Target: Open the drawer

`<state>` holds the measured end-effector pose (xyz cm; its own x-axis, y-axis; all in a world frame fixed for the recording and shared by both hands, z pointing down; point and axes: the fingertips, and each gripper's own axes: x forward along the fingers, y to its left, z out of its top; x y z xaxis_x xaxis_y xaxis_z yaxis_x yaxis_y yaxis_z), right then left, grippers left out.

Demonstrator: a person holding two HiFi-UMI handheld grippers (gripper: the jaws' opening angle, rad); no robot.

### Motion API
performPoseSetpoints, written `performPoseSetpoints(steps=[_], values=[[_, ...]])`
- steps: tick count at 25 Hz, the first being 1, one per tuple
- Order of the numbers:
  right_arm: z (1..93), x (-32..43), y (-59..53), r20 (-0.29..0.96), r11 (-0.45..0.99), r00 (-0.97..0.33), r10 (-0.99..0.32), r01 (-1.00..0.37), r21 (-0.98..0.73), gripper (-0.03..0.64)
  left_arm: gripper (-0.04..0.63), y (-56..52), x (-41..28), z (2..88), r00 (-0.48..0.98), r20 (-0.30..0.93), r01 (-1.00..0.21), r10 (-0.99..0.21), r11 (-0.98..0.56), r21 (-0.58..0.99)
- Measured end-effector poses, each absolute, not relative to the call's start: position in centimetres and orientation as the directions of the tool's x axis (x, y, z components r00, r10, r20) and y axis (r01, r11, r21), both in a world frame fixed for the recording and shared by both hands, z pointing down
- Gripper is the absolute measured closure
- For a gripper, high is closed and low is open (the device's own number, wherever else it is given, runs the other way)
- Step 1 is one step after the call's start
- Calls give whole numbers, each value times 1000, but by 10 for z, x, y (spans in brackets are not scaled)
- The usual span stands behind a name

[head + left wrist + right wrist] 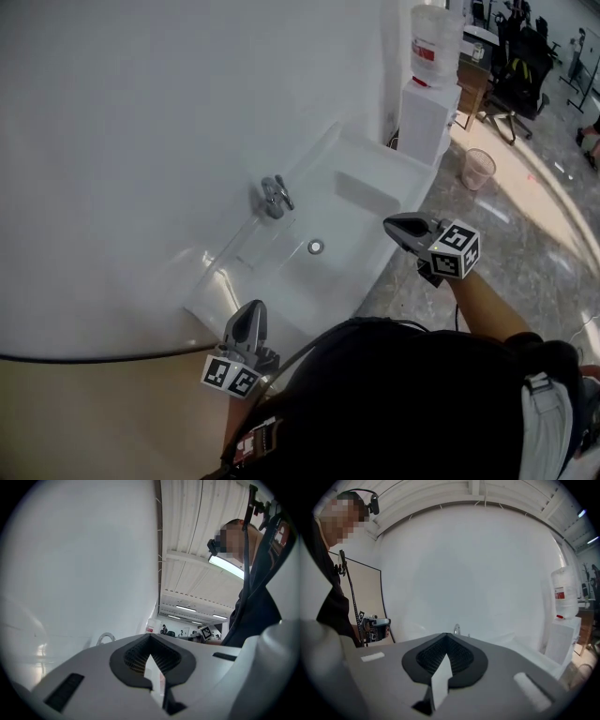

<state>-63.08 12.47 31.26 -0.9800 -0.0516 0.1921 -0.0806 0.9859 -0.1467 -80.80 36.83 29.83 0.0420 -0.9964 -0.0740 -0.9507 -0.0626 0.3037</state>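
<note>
So, left tool (253, 307): clenched shut, nothing in it, held level over the near end of the sink and aimed at the white wall.
Right tool (392, 225): jaws also pressed together on nothing, over the sink's front edge, nose tipped a bit down and pointed toward the faucet.
Drawer: not in any view, honestly. No front, no handle anywhere, so I couldn't tell where it was.
Key relation: which way the drawer lay from either tool, how its long axis ran, and which hand was nearer couldn't be read. My guess was it sat somewhere outside the frames, so finding it had to come before any reach.
Sink (370, 157): white, long axis running along the wall, away from the person.
Faucet (275, 197): on the wall side, roughly midway along.
Drain (316, 247): in the basin floor, just in front of the faucet.
Water dispenser (424, 122): past the sink's far end, bottle (434, 42) on top.
Bin (478, 169): on the floor just beside the dispenser.
Count: two tools, one sink, one faucet, one drain, one dispenser, one bottle, one bin, zero drawers showing.
</note>
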Motion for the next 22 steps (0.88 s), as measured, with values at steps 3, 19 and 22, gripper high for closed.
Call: performPoseSetpoints(steps=[3,19,22], values=[[307,-583,83,179,983,-980,-81,-108,-149,618,606,326,-766,290,59,-75,-952,-995,-79,295],[316,-311,-81,149,924,-934,-325,-347,-160,618,606,113,-547,291,296,-25,-917,-955,-291,274],[318,-270,-92,143,903,-915,-378,-399,-161,618,606,85,-515,294,357,-18,-898,-934,-348,271]])
